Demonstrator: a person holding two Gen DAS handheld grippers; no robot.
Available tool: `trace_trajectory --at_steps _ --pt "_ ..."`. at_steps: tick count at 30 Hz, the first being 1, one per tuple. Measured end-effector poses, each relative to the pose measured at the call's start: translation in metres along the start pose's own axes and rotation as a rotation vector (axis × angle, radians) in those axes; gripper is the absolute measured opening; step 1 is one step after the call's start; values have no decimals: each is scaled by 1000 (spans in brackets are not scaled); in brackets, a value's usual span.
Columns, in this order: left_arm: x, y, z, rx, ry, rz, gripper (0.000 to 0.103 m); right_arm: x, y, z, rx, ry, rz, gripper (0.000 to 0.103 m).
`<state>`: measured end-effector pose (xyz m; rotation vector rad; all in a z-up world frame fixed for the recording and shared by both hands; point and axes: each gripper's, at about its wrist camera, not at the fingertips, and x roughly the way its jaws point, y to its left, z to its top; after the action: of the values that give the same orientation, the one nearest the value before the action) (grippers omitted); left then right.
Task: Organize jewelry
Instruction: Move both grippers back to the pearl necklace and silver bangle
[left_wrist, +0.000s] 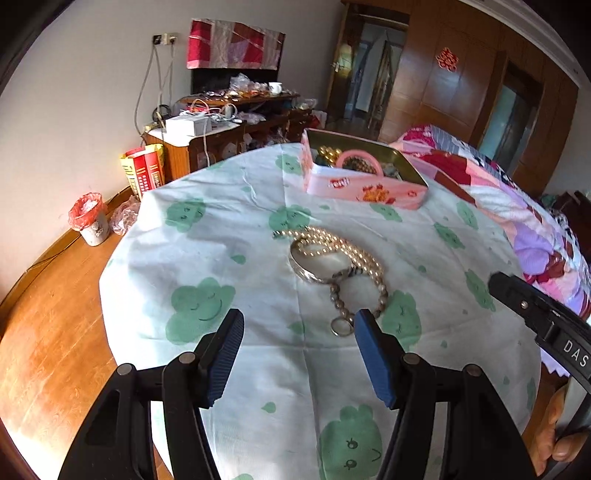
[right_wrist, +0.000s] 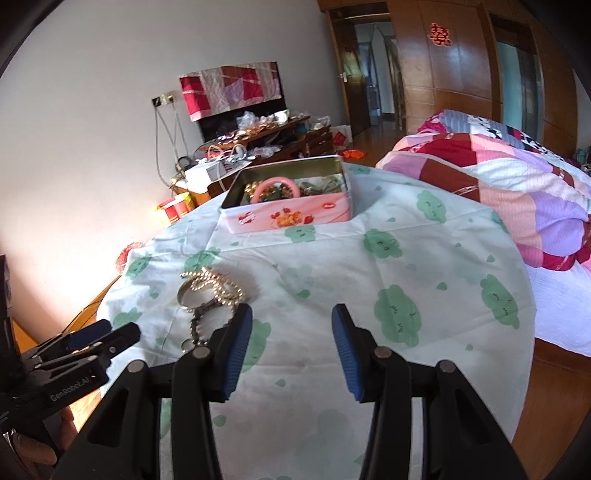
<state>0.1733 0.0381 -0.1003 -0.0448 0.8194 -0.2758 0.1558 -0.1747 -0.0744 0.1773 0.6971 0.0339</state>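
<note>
A heap of jewelry lies on the round table: a pearl necklace (left_wrist: 332, 245), a silver bangle (left_wrist: 314, 271), a grey bead bracelet (left_wrist: 380, 295) and a small ring (left_wrist: 341, 328). The heap also shows in the right wrist view (right_wrist: 210, 291). My left gripper (left_wrist: 299, 332) is open and empty, just short of the ring. My right gripper (right_wrist: 291, 328) is open and empty, to the right of the heap. A pink open tin (left_wrist: 369, 186) at the table's far side holds a pink bangle (left_wrist: 360, 162) and gold beads (left_wrist: 327, 152); the tin shows too in the right wrist view (right_wrist: 295, 216).
The table wears a white cloth with green clouds (left_wrist: 229, 236). A bed with a patchwork quilt (right_wrist: 498, 184) stands to the right. A cluttered wooden cabinet (left_wrist: 229, 125), a small bin (left_wrist: 90, 219) and red boxes (left_wrist: 142, 170) stand by the wall at left.
</note>
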Motion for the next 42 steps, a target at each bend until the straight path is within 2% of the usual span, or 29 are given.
trace_trajectory --at_steps 5,20,42 --pt "1 -1 -2 28 -8 -14 63 9 9 -2 -36 27 44 48" --pt "29 18 27 17 34 65 63 72 44 24 -139 103 128 48" --pt "44 25 37 17 55 109 63 97 48 36 -151 135 165 48"
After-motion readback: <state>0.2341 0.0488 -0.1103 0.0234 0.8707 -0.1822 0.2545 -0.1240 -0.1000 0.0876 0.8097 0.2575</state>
